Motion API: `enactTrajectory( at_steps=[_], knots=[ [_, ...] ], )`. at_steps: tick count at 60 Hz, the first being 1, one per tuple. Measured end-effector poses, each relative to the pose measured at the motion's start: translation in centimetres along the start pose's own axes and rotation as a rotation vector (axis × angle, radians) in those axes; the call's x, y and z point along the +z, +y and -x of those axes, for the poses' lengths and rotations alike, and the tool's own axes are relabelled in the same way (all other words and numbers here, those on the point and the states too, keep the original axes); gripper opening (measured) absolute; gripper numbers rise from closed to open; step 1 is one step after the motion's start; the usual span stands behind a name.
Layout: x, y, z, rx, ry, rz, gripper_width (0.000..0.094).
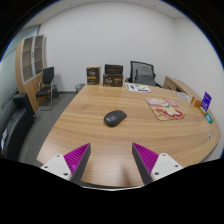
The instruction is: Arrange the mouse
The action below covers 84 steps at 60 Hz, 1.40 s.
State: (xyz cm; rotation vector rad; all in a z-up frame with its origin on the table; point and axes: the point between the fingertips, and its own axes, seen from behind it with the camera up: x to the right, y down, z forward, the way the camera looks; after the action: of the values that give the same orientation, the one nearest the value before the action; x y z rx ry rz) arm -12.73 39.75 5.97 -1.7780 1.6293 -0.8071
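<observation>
A dark grey computer mouse [115,117] lies on the wooden conference table [90,135], well ahead of my fingers and roughly in line with the gap between them. My gripper [112,160] is open and empty, held above the table's near part. Its two fingers with magenta pads [76,157] stand wide apart, with only bare tabletop between them.
A magazine or printed sheet [166,109] lies on the table to the right of the mouse, with small items [138,89] further back. A purple-labelled box [207,101] stands at the right end. Office chairs [143,72] and shelves [30,60] ring the table.
</observation>
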Motion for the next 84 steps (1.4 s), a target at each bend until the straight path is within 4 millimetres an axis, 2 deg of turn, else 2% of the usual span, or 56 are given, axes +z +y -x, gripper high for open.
enactTrajectory(
  at_steps=[26, 42, 58, 71, 74, 78, 83, 84],
  knots=[
    [10.0, -2.0, 0.2, 0.025, 0.011, 0.025, 0.0869],
    [15.6, -4.5, 0.9, 0.022, 0.003, 0.038, 0.087],
    [19.2, -6.6, 1.0, 0.012, -0.002, 0.051, 0.0873],
    [20.9, -7.8, 1.3, 0.041, -0.003, 0.055, 0.0874],
    [21.2, -7.9, 1.2, 0.061, 0.001, 0.058, 0.0845],
    [21.3, -8.1, 0.8, 0.065, 0.013, 0.059, 0.0755],
    [21.6, -8.2, 0.2, 0.077, 0.03, 0.053, 0.0537],
    [21.6, -8.2, 0.2, 0.08, 0.032, 0.053, 0.0516]
  ],
)
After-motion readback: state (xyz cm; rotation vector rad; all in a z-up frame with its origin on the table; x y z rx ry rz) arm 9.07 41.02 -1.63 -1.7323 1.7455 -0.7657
